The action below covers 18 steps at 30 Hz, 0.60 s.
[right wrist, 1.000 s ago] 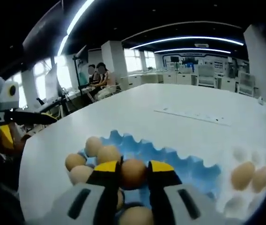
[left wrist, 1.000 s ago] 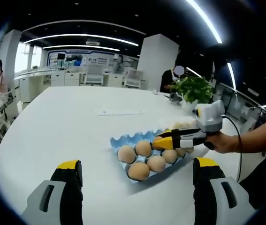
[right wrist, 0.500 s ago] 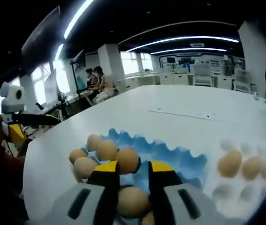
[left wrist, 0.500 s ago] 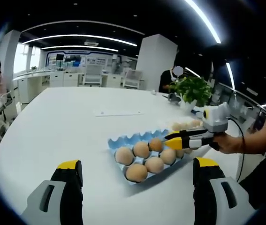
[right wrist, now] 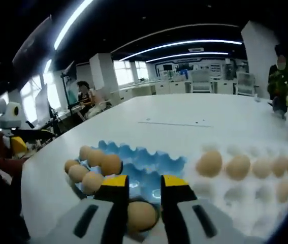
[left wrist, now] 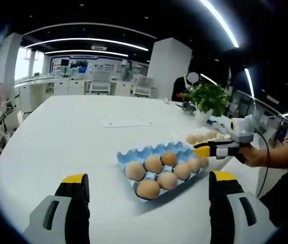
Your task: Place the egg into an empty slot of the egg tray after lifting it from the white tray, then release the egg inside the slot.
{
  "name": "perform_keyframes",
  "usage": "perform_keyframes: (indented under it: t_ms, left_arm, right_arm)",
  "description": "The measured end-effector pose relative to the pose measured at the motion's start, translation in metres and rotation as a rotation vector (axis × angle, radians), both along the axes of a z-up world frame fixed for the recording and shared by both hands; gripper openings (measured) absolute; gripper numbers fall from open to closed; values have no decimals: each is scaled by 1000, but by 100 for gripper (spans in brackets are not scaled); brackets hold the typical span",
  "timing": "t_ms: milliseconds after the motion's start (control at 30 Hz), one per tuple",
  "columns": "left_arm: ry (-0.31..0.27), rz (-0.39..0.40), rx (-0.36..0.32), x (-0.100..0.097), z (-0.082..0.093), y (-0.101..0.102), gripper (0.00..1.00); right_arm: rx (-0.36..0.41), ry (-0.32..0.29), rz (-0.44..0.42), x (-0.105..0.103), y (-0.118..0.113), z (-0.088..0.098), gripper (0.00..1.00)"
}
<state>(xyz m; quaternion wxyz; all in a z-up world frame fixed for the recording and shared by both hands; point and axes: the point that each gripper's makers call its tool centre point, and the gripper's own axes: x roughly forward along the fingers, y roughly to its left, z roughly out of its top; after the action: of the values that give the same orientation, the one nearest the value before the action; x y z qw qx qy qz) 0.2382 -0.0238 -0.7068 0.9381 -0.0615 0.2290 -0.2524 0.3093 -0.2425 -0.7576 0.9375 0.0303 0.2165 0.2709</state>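
The blue egg tray (left wrist: 128, 152) lies on the white table and holds several brown eggs (left wrist: 153, 163). In the right gripper view the just-placed egg (right wrist: 110, 163) sits in a slot of the blue tray (right wrist: 149, 161). My right gripper (right wrist: 145, 182) hangs over the tray's near end, open about an egg's width with nothing between its tips. Another egg (right wrist: 141, 216) shows lower down in the gap. The white tray (right wrist: 235, 195) with several eggs (right wrist: 210, 163) is to the right. My left gripper (left wrist: 149, 177) stands wide open short of the blue tray. The right gripper (left wrist: 204, 150) reaches in from the right.
A potted plant (left wrist: 210, 96) stands at the table's far right, with a person (left wrist: 184, 86) behind it. A thin white strip (left wrist: 128, 123) lies mid-table. A hand (left wrist: 255, 155) holds the right gripper. Seated people (right wrist: 85, 96) are beyond the table's far-left edge.
The right gripper has let go of the egg into a blue-tray slot and drawn back toward the white tray. The left gripper has stayed put, still open.
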Motion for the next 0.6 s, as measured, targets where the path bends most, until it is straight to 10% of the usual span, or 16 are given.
perform_keyframes:
  t_ms: [600]
  left_arm:
    - [3, 3, -5, 0, 0, 1, 99]
  right_arm:
    - [-91, -35, -413, 5, -134, 2, 25]
